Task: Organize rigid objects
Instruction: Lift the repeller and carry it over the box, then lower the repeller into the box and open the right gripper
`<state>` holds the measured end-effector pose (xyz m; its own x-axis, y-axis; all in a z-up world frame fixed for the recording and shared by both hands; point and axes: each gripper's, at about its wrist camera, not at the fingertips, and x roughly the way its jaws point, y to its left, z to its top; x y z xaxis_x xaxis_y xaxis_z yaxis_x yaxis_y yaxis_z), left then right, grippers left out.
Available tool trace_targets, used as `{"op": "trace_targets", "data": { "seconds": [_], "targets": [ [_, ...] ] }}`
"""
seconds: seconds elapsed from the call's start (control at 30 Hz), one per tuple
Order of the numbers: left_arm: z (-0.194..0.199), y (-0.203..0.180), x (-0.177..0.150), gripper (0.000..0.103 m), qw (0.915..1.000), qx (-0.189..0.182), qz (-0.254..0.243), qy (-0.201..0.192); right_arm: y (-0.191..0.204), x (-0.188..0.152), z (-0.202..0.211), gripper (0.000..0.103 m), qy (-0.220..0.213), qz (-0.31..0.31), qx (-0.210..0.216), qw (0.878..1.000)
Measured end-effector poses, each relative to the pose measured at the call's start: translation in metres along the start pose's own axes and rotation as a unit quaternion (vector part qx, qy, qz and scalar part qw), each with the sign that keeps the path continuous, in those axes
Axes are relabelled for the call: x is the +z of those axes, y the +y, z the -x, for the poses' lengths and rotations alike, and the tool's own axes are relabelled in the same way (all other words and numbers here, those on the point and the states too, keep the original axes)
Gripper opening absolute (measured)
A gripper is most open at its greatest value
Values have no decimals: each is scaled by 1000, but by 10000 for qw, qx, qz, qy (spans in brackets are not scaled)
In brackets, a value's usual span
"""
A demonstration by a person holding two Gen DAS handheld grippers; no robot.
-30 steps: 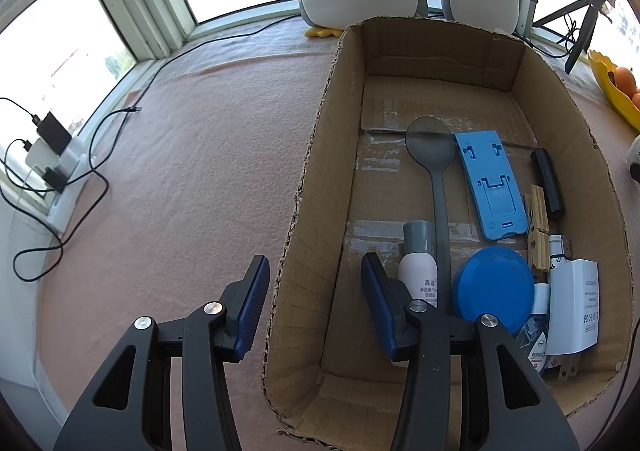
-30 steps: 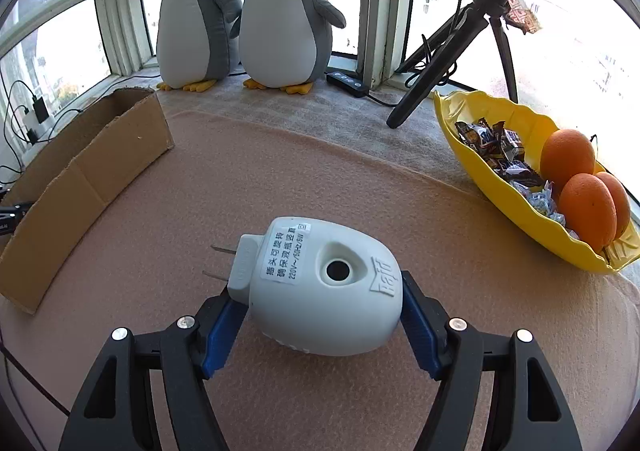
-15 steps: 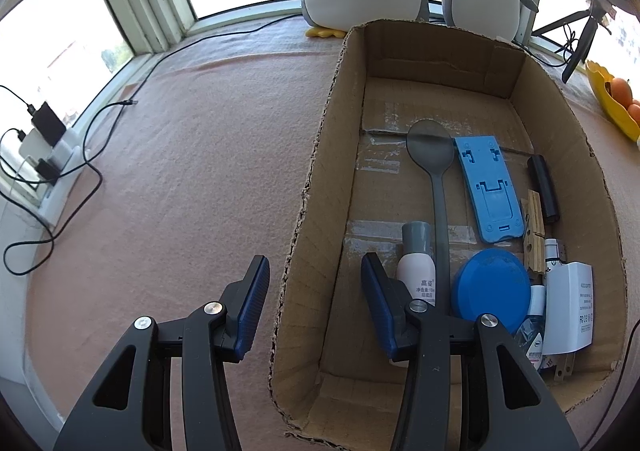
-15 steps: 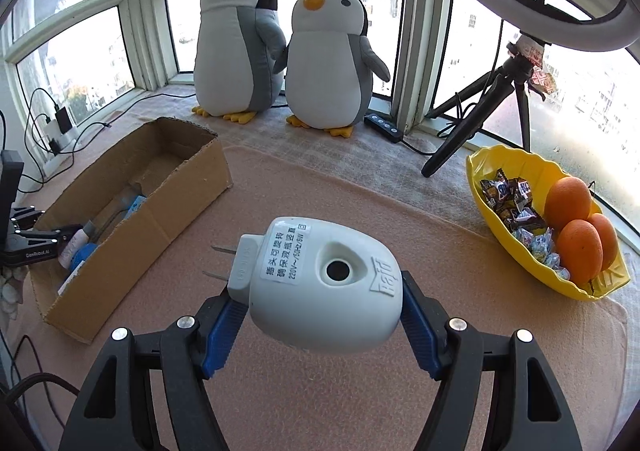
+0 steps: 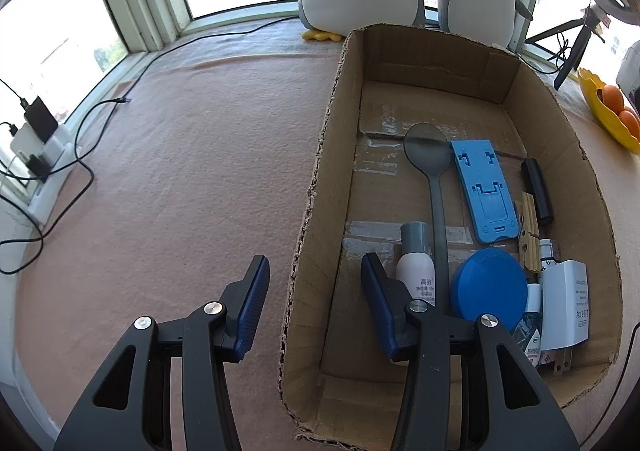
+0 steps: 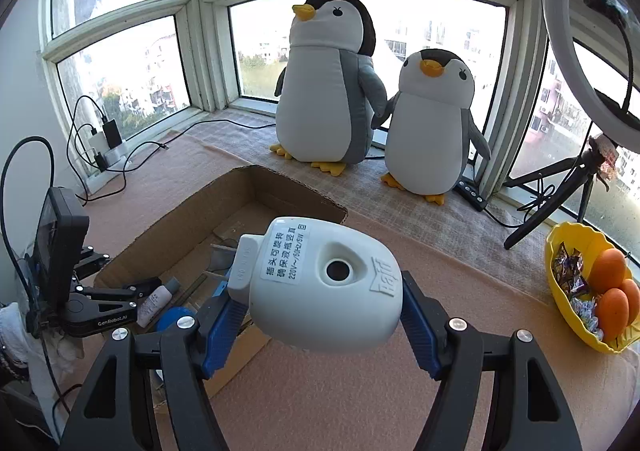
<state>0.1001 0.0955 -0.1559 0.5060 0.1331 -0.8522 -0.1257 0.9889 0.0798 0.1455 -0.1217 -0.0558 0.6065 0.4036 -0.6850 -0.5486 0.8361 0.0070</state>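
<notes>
Surface: pinkish felt-covered desk point(image 5: 180, 171) in a window bay; two plush grey-and-white penguins point(image 6: 328, 83) stand on the sill.
Container: shallow corrugated cardboard box point(image 5: 320, 187), ragged rim, taped floor.
Contents: grey plastic spoon point(image 5: 434, 179), flat blue plastic phone stand point(image 5: 484, 191), round blue lid point(image 5: 490, 283), white spray bottle point(image 5: 416, 271), white charger point(image 5: 566, 303).
Task object: smooth white plastic plug-in device point(image 6: 324, 283), rounded body, round hole, printed label, metal prongs; held in the air over the box's near corner.
Right tool point(image 6: 324, 315): blue ribbed pads clamp the device's sides.
Left tool point(image 5: 314, 315): pads straddle the box's left wall; contact cannot be told; at its narrowest opening.
</notes>
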Motion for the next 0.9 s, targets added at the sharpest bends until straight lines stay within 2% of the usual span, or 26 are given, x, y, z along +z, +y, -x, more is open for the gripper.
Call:
{"op": "trace_targets", "data": {
  "seconds": [0.23, 0.53, 0.9],
  "targets": [
    [1, 1, -1, 47, 10000, -65, 31, -31, 34, 17, -33, 68, 279, 66, 245, 9993],
    [-1, 3, 0, 47, 9999, -133, 27, -11, 53, 16, -74, 69, 1192, -49, 443, 9919],
    [3, -1, 2, 47, 10000, -47, -73, 9, 53, 7, -45, 71, 1159, -261, 314, 9924]
  ]
}}
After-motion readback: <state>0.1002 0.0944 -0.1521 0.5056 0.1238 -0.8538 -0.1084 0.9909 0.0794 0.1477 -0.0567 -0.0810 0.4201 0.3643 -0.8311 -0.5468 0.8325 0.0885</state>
